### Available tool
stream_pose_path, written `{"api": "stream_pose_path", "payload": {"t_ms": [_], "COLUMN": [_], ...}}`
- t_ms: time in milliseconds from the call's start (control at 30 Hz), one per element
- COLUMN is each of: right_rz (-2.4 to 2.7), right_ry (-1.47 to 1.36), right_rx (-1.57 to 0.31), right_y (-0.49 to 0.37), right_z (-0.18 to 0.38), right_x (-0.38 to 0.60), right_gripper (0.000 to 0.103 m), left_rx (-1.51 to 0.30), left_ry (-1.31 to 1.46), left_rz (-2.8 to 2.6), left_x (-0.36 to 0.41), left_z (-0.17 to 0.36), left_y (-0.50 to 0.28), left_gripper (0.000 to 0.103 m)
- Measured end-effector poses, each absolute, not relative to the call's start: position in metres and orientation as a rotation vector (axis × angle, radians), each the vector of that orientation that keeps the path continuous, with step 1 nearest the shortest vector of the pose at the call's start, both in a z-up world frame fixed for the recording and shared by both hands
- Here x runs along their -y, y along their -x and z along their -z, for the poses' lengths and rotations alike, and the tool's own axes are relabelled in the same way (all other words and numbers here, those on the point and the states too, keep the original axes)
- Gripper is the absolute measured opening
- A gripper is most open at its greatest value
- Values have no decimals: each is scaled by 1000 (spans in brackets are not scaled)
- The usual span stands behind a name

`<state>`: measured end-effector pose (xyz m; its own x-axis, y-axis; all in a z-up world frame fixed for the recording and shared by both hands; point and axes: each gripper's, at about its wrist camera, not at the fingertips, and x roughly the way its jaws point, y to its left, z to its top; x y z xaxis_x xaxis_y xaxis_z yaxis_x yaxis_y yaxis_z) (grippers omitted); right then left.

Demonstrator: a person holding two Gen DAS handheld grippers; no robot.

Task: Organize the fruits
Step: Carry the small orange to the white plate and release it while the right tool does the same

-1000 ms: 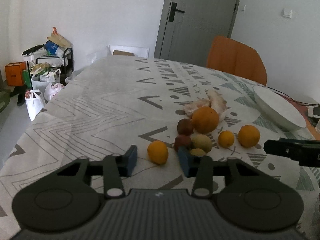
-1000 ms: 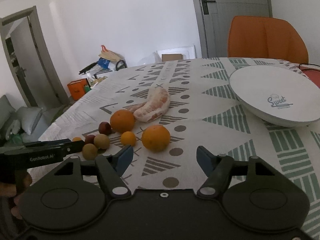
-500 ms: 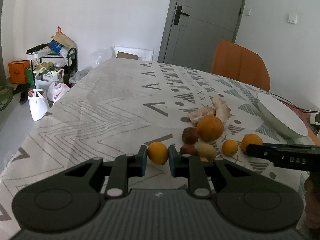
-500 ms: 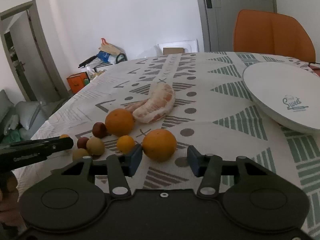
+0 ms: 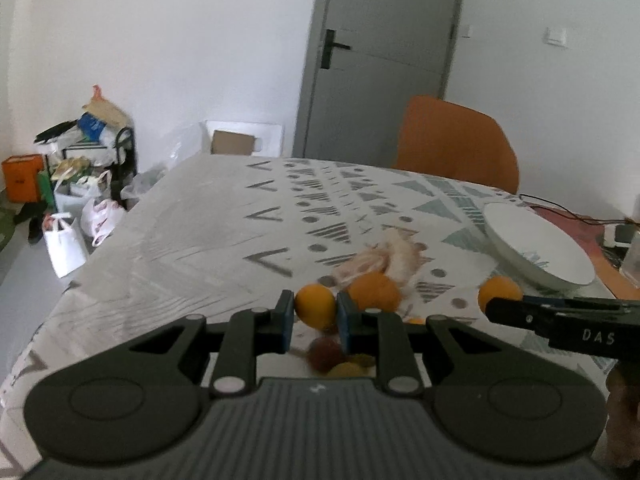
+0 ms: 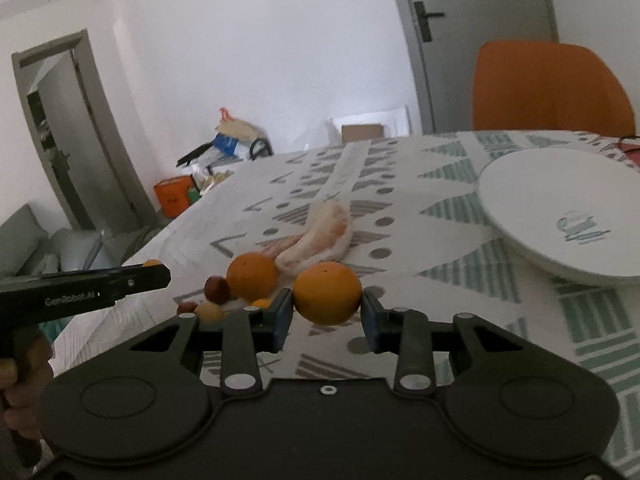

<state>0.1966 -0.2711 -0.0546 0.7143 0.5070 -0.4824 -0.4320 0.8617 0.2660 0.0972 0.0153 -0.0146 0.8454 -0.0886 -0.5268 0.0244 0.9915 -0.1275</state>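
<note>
L gripper clamps 1 small orange, R gripper clamps 1 larger orange, both above table. 1 pomelo wedge, long axis toward plate.

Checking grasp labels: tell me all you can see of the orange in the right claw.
The orange is round, deep orange, with a smooth, faintly dimpled skin and a tiny dark speck near the top. It sits between the blue pads of the right claw, which is shut on it at its widest part. It seems lifted off the cloth, though contact below is hidden. It is whole and unpeeled. Behind it lie a pomelo piece and another orange; neither clearly touches it.
</note>
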Motion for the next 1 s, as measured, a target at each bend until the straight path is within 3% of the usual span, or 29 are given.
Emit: {"api": "stream_pose_path", "payload": {"t_ms": [1000], "right_rz": [-295], "right_ry": [-283], "right_rx": [-432], "right_y": [-193], "right_z": [51], "right_x": [390], "right_gripper": [35], "left_rx": [-555], "left_ry": [-15], "left_rz": [250], "left_x": [111], "left_z": [2], "left_y": [-149], "left_gripper": [21]}}
